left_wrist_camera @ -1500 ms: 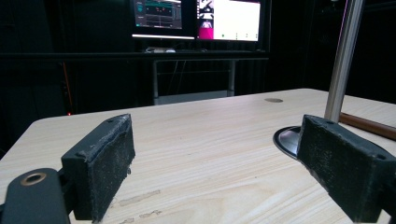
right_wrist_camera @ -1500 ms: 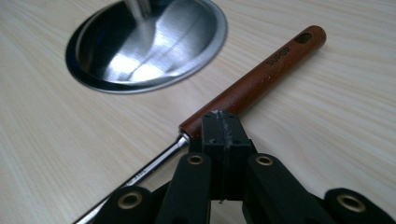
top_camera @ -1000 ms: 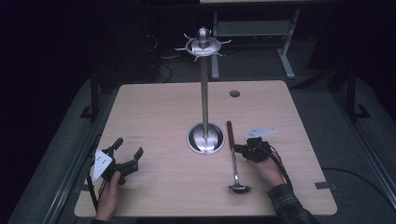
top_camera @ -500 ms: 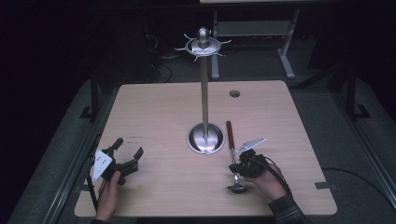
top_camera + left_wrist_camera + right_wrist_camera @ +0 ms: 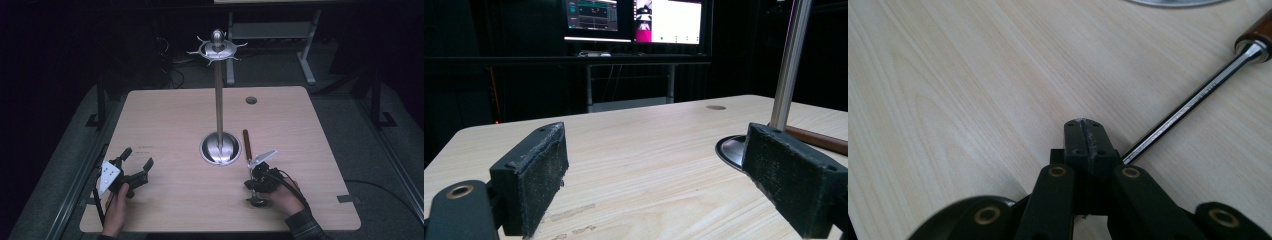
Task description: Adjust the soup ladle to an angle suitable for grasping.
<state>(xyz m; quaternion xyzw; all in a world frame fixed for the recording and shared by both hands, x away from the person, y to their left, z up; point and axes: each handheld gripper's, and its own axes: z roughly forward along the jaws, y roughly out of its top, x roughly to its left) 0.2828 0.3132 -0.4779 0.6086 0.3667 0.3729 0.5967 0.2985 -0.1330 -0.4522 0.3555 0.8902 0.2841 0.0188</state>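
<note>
A tall metal stand [image 5: 218, 100] with a ring of hooks on top rises from a round base [image 5: 220, 148] at the table's middle. To its right lies a ladle: wooden handle [image 5: 246, 142] pointing away, bowl [image 5: 256, 201] near the front edge. My right gripper [image 5: 254, 176] sits over the ladle's steel shaft. In the right gripper view its jaws [image 5: 1084, 131] are pressed together, and the shaft [image 5: 1193, 102] runs out from behind them toward the wooden handle [image 5: 1258, 27]. My left gripper [image 5: 136, 158] rests open at the front left, with bare table between its pads [image 5: 536, 170].
A cable hole [image 5: 251, 100] marks the table's far right. Seen along the left gripper, the stand's pole [image 5: 790, 60] and base [image 5: 730, 149] stand to the right, and lit monitors [image 5: 634, 20] sit beyond the table. Dark floor and desk frames surround the table.
My right gripper has moved down the ladle from the wooden handle's end toward the bowl, nearer the front edge. The left gripper has stayed put and open.
</note>
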